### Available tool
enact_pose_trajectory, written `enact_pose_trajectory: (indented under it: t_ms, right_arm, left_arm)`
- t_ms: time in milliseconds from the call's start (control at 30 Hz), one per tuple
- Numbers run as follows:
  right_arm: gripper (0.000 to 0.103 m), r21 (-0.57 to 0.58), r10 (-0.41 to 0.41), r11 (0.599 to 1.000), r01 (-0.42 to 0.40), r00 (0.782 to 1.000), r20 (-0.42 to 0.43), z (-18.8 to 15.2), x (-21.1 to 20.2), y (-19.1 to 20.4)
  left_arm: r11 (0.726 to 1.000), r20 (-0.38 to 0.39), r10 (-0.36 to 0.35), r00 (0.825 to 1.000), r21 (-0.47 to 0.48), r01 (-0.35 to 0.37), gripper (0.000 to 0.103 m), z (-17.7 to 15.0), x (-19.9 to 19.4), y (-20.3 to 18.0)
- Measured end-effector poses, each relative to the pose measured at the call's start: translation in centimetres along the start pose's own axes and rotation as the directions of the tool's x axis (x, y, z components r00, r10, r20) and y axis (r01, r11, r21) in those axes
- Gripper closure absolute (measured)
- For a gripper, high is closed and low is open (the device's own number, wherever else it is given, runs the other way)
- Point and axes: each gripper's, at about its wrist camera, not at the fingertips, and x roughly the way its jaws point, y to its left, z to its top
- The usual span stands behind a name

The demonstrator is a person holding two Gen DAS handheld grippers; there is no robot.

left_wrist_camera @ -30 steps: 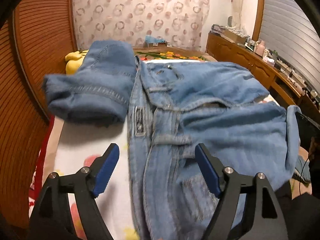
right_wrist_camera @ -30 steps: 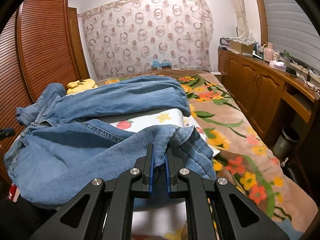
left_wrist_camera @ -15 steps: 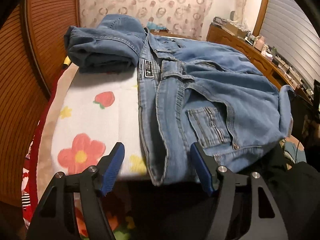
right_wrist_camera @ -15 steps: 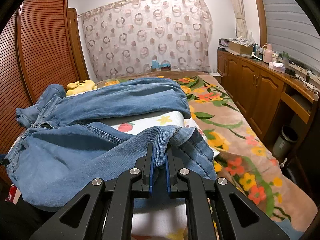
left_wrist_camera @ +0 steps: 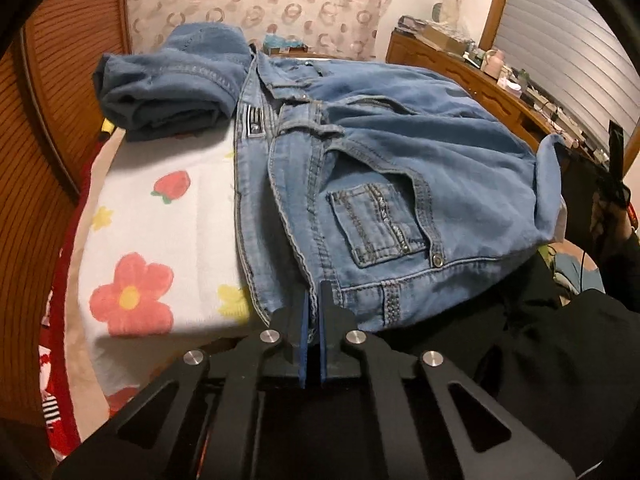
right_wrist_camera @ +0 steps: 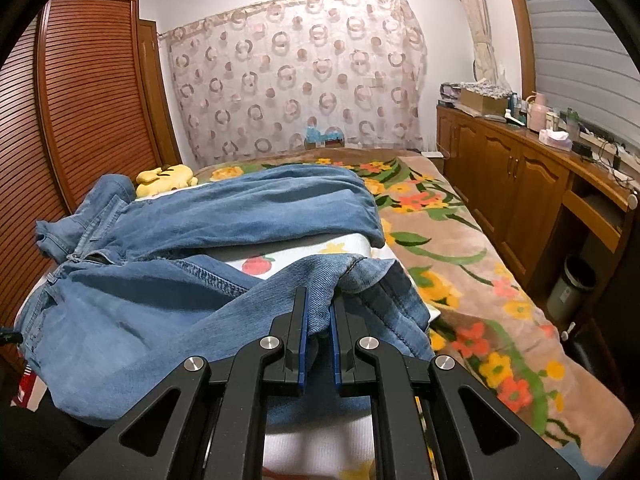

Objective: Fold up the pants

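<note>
Left claw (left_wrist_camera: 313,300) clamped tight on the waistband edge of the jeans (left_wrist_camera: 380,168), at the near edge of the bed (right_wrist_camera: 460,280). Pads nearly meet, denim pinched at the tips.

Right claw (right_wrist_camera: 318,308) closed on a bunched fold of a pant leg, fabric visibly wedged between the blue pads (right_wrist_camera: 303,336), also at the near edge.

Jeans lie spread across the bed on a white fruit-and-flower printed cover (left_wrist_camera: 160,240). Waistband runs along the wardrobe-side half; back pocket (left_wrist_camera: 378,224) faces up near the left claw. One leg is bent back across the bed toward the curtain end, its end rumpled in a heap at the far wardrobe-side corner. Other leg runs to the right claw.

Yellow plush toy (right_wrist_camera: 166,178) sits beyond the jeans, by the wardrobe (right_wrist_camera: 88,100).
</note>
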Motion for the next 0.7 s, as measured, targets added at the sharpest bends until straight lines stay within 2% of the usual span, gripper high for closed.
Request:
enact_pose_trajectory:
  t_ms: [200,300,467,700]
  right_arm:
    - [0.095,-0.012,-0.006,1.000,0.007,0.997,0.071,1.8,-1.1,0.3]
    - [0.095,-0.037,-0.018,0.999,0.022,0.995,0.101,3.0,-1.3,0.5]
    - [0.095,-0.070,-0.038,0.996,0.048,0.990,0.139,5.1,-0.8,0.5]
    - [0.095,-0.097,-0.060,0.993,0.074,0.988,0.140,7.1,1.9,0.8]
  left_arm:
    - [0.999,0.114,-0.004,0.994,0.037,0.000,0.100,3.3,-3.0,-0.6]
    - [0.998,0.178,0.020,0.984,0.054,-0.030,0.100,5.8,-3.9,-0.7]
    - [0.997,0.252,0.044,0.967,0.055,-0.060,0.100,10.1,-3.6,-0.3]
    - [0.992,0.331,0.093,0.939,0.049,-0.115,0.100,16.3,-2.6,0.4]
